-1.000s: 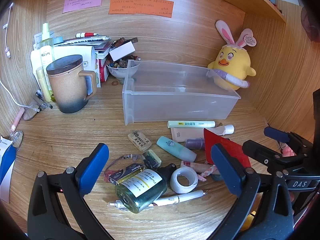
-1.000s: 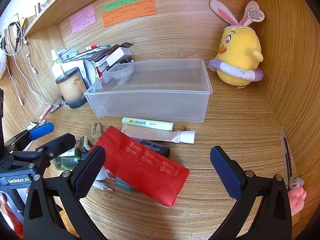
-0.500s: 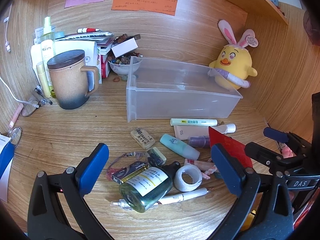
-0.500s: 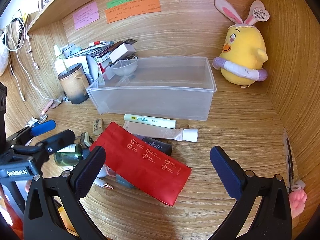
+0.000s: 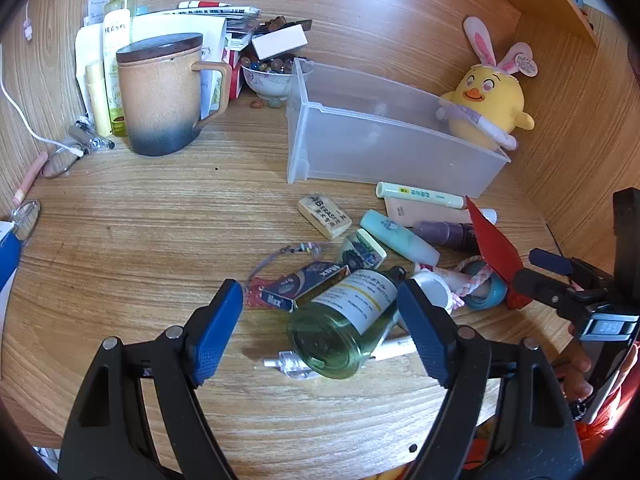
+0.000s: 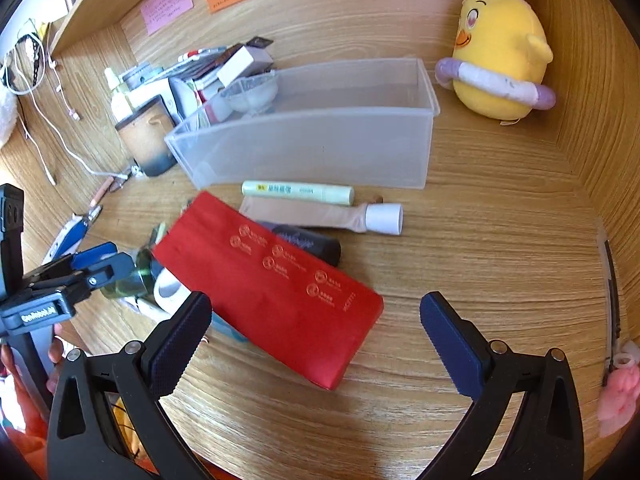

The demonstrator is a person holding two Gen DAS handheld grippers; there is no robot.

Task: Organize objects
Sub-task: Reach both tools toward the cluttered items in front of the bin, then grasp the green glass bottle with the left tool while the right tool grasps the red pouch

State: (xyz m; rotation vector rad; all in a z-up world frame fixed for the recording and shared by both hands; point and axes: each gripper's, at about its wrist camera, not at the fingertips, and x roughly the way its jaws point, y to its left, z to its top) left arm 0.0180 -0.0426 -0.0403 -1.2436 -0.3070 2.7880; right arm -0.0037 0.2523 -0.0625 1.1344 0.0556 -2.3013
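Note:
A clear plastic bin point(image 5: 384, 148) point(image 6: 320, 136) stands empty at the back of the desk. In front of it lies a pile: a green glass bottle point(image 5: 344, 320) on its side, a red pouch point(image 6: 268, 284) point(image 5: 492, 240), a pale green tube point(image 6: 298, 193) point(image 5: 420, 194), a beige tube point(image 6: 320, 216), a teal tube point(image 5: 398, 236), an eraser point(image 5: 325, 210), a tape roll point(image 5: 434, 286) and a white pen point(image 5: 394, 348). My left gripper point(image 5: 320, 328) is open, its fingers either side of the bottle's base. My right gripper point(image 6: 316, 340) is open, just in front of the red pouch.
A brown lidded mug point(image 5: 160, 96), spray bottle point(image 5: 117, 40), stacked papers and a bowl of beads point(image 5: 268, 76) crowd the back left. A yellow plush chick point(image 5: 488, 100) point(image 6: 500, 60) sits at the back right by the wooden side wall. A white cable point(image 5: 24, 116) runs at the left.
Both grippers have moved forward and down toward the pile. The left one now straddles the green bottle; the right one is closer to the red pouch. Both stay open.

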